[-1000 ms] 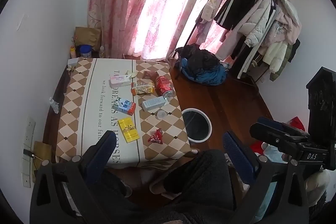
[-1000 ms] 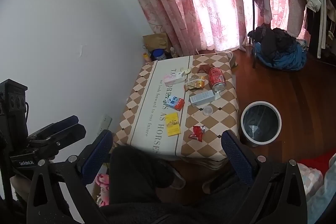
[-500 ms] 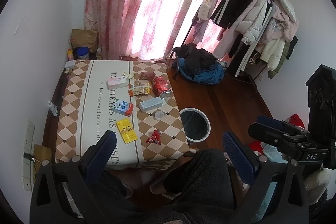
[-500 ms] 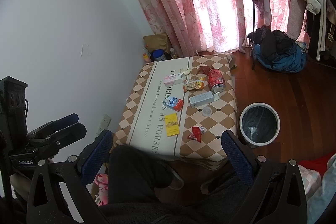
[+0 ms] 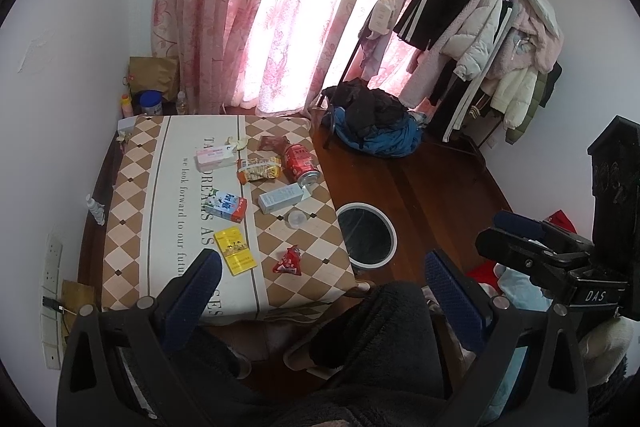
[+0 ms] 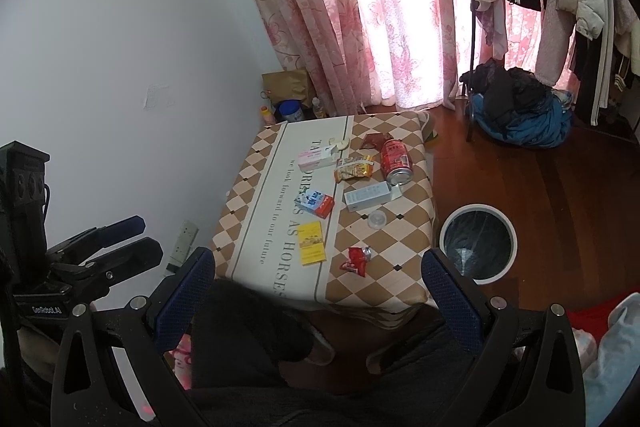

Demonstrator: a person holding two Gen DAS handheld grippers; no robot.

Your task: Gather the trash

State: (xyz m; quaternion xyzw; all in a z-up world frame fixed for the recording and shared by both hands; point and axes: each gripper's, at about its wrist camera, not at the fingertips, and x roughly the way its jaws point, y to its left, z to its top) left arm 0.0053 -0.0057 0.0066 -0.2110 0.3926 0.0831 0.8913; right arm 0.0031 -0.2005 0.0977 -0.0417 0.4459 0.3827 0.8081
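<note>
Trash lies on a low checkered table (image 5: 132, 211): a red can (image 5: 301, 163), a red wrapper (image 5: 289, 261), a yellow packet (image 5: 235, 255), a blue-and-red carton (image 5: 226, 205), a pale box (image 5: 280, 198), a snack bag (image 5: 258, 169), a pink box (image 5: 215, 157) and a clear lid (image 5: 297, 218). A white-rimmed bin (image 5: 366, 240) with a black liner stands on the floor right of the table; it also shows in the right wrist view (image 6: 478, 242). My left gripper (image 5: 320, 291) and right gripper (image 6: 318, 287) are both open and empty, held high above the table's near edge.
A clothes rack (image 5: 476, 27) full of coats stands at the back right. A pile of dark and blue clothing (image 5: 374, 127) lies on the wooden floor. Pink curtains (image 5: 256, 7) hang behind the table. Bottles and a paper bag (image 5: 154, 79) sit in the corner.
Both grippers have shifted slightly; the view drifted a little. Nothing on the table moved and both grippers stayed open.
</note>
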